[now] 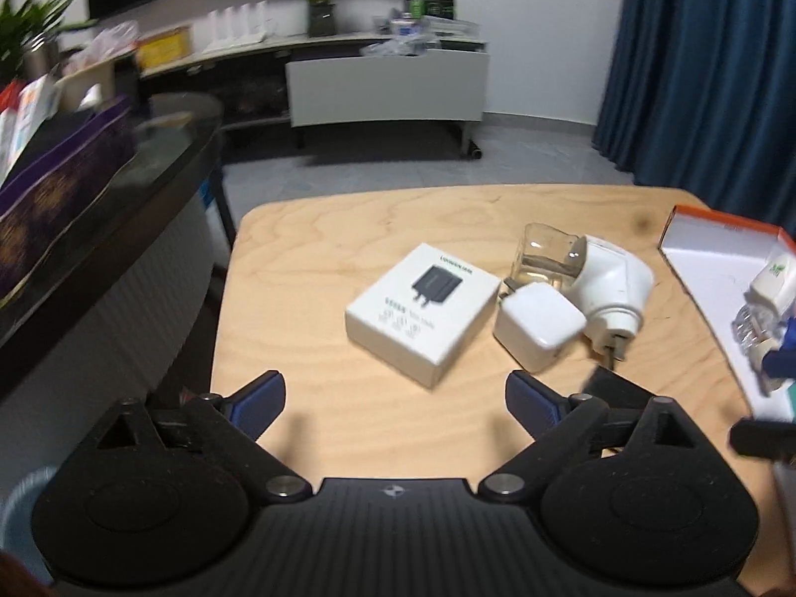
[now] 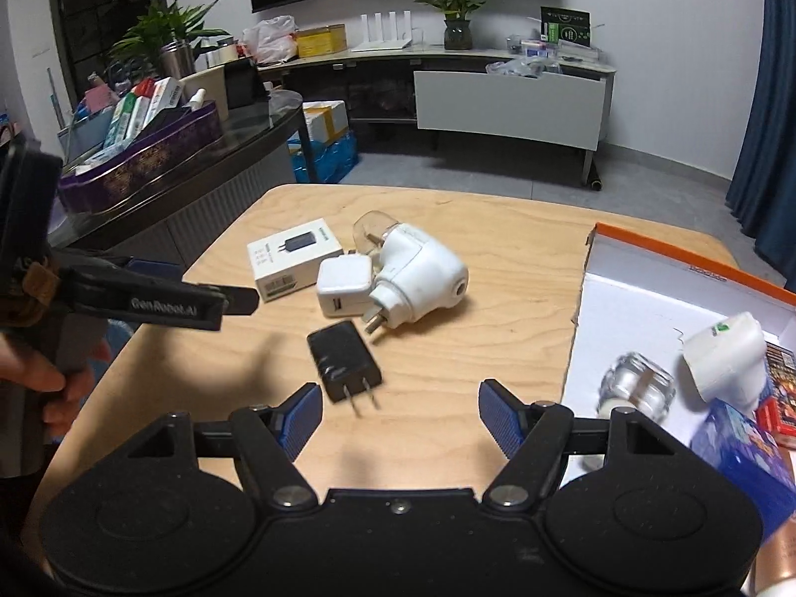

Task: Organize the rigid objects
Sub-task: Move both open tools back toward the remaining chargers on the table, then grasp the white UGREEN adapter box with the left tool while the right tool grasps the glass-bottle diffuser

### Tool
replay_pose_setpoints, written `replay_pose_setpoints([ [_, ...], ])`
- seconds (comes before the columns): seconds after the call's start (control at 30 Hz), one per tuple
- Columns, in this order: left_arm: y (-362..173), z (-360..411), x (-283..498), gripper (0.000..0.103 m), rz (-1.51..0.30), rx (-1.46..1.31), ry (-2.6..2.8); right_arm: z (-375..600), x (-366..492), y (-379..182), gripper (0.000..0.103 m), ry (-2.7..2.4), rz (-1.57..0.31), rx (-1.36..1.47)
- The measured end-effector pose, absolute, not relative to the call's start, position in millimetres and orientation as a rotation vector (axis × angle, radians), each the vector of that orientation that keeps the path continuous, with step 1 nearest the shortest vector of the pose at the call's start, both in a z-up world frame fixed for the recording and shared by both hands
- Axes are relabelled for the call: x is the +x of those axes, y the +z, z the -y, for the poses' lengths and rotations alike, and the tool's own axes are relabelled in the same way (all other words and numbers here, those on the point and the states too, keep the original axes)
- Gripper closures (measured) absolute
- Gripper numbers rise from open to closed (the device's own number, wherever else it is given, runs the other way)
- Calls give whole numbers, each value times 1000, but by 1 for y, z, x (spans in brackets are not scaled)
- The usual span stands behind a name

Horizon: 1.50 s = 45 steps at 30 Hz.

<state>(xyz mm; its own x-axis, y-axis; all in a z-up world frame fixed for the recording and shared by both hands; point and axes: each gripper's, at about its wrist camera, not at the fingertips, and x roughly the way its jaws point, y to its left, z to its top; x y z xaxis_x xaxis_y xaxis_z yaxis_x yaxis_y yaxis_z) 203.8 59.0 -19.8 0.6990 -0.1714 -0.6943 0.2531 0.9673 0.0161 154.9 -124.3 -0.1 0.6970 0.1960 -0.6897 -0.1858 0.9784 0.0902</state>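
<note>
The left gripper [image 2: 239,301] carries the writing "GenRobot.AI"; both it and the right gripper [image 2: 400,418] stand wide, holding nothing; the black charger [image 2: 343,355] lies just beyond the right gripper, near the white charger box [image 2: 293,258].

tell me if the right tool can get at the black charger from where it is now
Probably yes. The black charger lies flat on the wooden table just ahead of the open right tool, slightly to its left, prongs toward it. Nothing lies between them, and the jaws hold nothing.
</note>
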Motion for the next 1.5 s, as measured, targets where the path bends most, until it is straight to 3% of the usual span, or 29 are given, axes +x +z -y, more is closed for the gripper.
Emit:
replay_pose_setpoints([
  [0.47, -48, -57, 257, 3, -740, 229, -445, 128, 223, 1, 17, 217, -770, 30],
  [0.57, -48, -57, 262, 9, -736, 193, -464, 125, 245, -1, 17, 245, -783, 18],
  [0.63, -46, -55, 262, 29, -725, 183, -466, 121, 261, -4, 17, 251, -806, 24],
  [0.73, -44, -49, 258, 43, -721, 187, -462, 116, 283, -12, 17, 223, -851, 24],
  [0.87, -44, -48, 256, 43, -716, 185, -464, 114, 299, -23, 17, 225, -906, 56],
  [0.93, -45, -48, 259, 35, -707, 174, -452, 116, 303, -24, 17, 228, -920, 92],
  [1.0, -48, -48, 261, 35, -693, 177, -444, 118, 306, -25, 17, 232, -928, 117],
  [1.07, -48, -47, 261, 35, -684, 187, -445, 124, 307, -25, 20, 245, -941, 161],
  [1.1, -48, -47, 259, 36, -679, 191, -444, 125, 307, -26, 32, 240, -942, 155],
  [1.13, -48, -47, 257, 42, -677, 188, -443, 125, 306, -27, 36, 239, -945, 132],
  [1.37, -43, -45, 247, 44, -694, 172, -358, 101, 299, -34, 36, 208, -902, -30],
  [1.5, -32, -50, 230, 44, -687, 127, -310, 105, 291, -27, 51, 178, -844, -11],
])
